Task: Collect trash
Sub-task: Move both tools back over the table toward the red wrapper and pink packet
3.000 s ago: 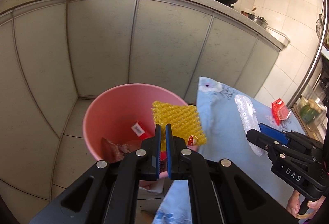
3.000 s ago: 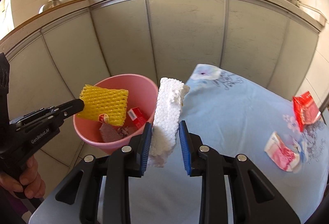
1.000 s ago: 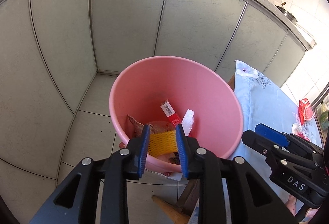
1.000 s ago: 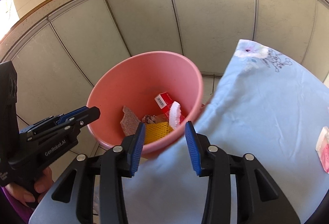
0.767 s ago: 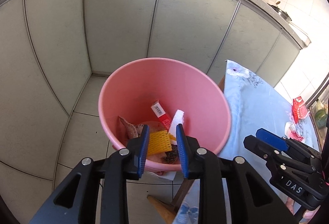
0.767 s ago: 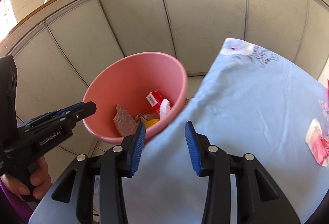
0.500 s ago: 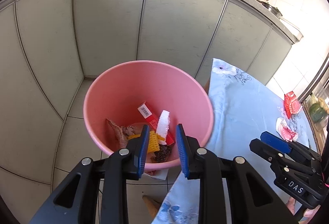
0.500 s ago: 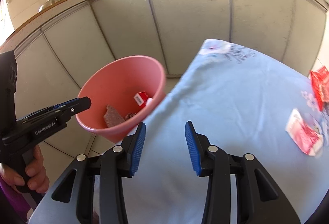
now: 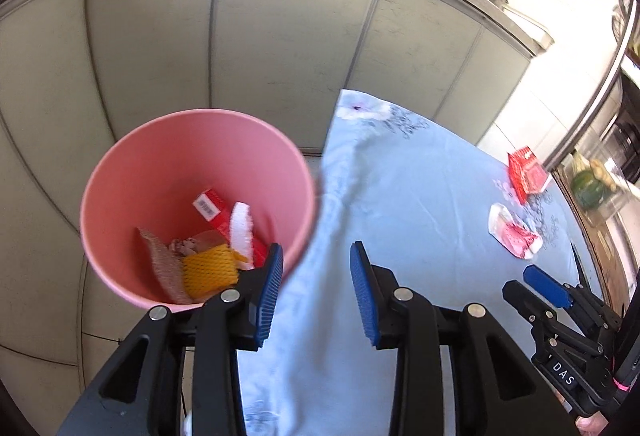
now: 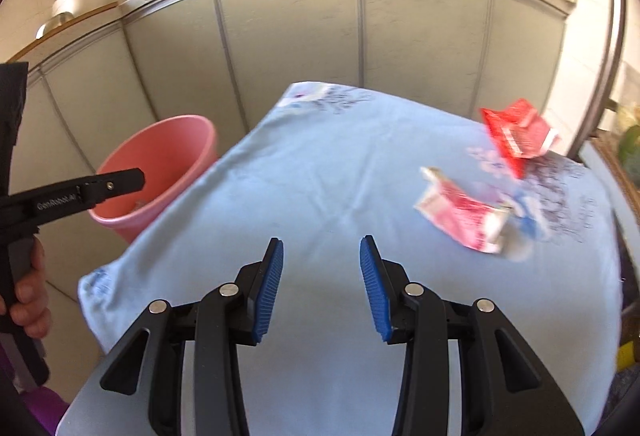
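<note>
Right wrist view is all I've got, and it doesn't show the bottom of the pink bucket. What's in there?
Observer: The left wrist view looks into the pink bucket: a yellow foam net lies at the bottom.
Operator: Anything else?
Observer: A white foam piece leans beside a red carton.
Operator: Is my left gripper holding something?
Observer: No. The left gripper is open, with nothing between its pads.
Operator: Where's it aimed?
Observer: Between the bucket's rim and the blue tablecloth.
</note>
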`<state>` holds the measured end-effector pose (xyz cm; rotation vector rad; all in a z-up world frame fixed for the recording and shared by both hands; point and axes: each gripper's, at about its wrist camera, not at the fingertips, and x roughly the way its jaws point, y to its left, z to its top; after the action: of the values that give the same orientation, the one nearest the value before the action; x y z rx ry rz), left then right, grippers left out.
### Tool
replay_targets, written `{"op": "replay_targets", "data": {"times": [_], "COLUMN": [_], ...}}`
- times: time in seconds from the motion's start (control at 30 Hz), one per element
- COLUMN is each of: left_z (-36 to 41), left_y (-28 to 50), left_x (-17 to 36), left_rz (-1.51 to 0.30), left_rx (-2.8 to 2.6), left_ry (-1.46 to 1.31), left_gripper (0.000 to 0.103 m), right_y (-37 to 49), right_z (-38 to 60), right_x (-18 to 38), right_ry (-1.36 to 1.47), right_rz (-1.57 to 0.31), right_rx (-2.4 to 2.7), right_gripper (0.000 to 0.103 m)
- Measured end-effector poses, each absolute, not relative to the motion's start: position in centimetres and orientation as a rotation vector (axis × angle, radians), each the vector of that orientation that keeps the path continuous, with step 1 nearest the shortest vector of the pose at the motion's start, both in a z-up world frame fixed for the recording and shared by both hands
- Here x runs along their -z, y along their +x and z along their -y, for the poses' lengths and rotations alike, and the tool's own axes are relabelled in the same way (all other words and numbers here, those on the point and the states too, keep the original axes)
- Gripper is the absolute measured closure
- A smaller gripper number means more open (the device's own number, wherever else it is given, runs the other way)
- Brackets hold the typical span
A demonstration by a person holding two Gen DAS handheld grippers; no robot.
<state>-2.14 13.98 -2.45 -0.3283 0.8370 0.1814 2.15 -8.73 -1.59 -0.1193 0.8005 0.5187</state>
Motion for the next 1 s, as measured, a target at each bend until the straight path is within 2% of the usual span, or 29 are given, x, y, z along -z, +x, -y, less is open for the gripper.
{"op": "replay_targets", "data": {"times": [0.43, 1.0], "left_z": [-5.8, 2.5], "left_y": [2.4, 9.9], "left_x": [2.4, 3.4], "left_rz": [-0.887, -0.98], "left_rx": [-0.002, 0.183], "left_ry": [-0.269, -0.431], "left_gripper": [0.069, 0.069], "right_y": [3.5, 4.2], "right_z": [17.8, 21.1], "right_x": [4.6, 6.2], "right_ry": [0.013, 0.203], "right_rz": [-0.861, -0.92], "right_rx": [-0.255, -0.217], "right_gripper": [0.062, 0.062]}}
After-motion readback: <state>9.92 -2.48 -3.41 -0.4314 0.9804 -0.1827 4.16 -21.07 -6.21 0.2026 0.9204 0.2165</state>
